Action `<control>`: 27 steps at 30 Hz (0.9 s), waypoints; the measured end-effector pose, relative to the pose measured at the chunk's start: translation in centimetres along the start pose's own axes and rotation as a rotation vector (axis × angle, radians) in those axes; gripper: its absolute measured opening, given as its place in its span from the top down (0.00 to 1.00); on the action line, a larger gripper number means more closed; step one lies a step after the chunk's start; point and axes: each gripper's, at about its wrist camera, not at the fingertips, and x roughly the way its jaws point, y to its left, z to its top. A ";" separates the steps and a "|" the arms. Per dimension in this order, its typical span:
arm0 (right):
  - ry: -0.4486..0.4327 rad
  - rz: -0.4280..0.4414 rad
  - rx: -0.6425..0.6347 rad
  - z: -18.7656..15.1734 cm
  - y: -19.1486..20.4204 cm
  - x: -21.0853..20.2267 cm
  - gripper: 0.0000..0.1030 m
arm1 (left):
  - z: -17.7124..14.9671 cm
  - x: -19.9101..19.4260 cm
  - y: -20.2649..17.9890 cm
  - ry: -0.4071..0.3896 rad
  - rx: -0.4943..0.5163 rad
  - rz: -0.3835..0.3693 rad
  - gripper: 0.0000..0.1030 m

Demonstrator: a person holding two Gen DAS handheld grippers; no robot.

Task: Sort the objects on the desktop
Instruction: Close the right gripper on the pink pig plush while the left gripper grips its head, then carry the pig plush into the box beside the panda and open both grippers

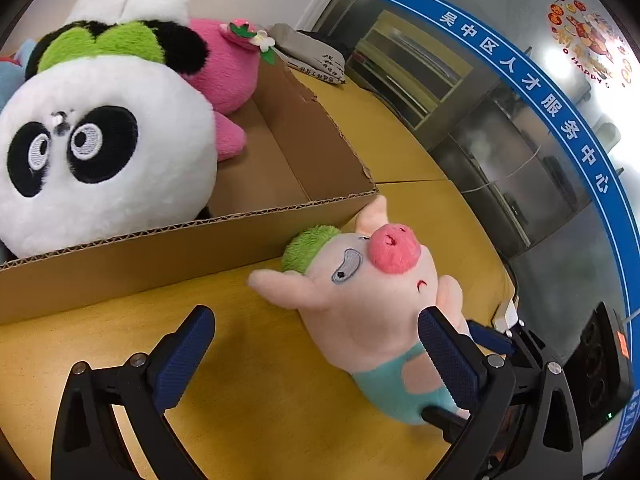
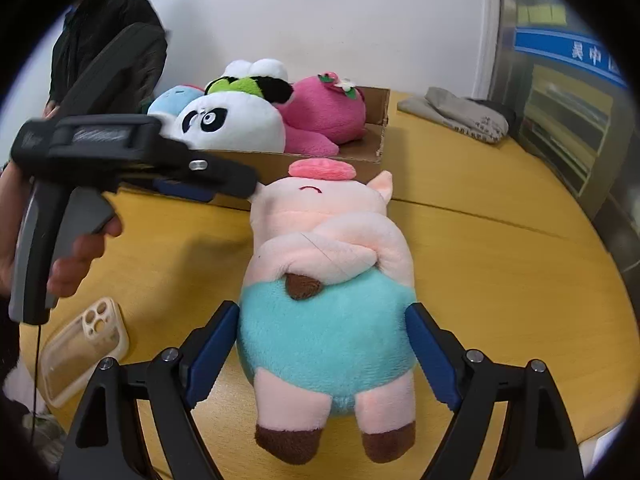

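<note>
Right wrist: right gripper fingers straddle the pig's belly, wide apart; close squarely there. Left gripper gapes empty.

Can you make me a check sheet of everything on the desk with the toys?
Surface: yellow wooden table.
Job's things: pig plush lying on the table; cardboard box holding panda plush, pink plush, blue plush.
Clutter: phone case, grey cloth.
Grippers: right gripper jaws around the pig's teal middle; left gripper open beside it.
Cables: thin cord at the left edge.
Surroundings: white wall, glass partition, a person in dark clothes.
</note>
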 end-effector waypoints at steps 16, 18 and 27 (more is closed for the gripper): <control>-0.007 -0.035 0.060 -1.7 0.0 0.7 0.33 | 0.9 3.8 0.0 0.082 -0.077 -0.270 0.28; -0.047 -0.016 0.077 -2.1 0.4 -0.1 0.38 | 0.9 3.1 -0.8 0.079 -0.045 -0.254 0.30; -0.323 -0.033 0.004 0.7 2.9 -5.1 0.40 | 6.9 -6.1 -4.5 -0.135 0.180 -0.193 0.32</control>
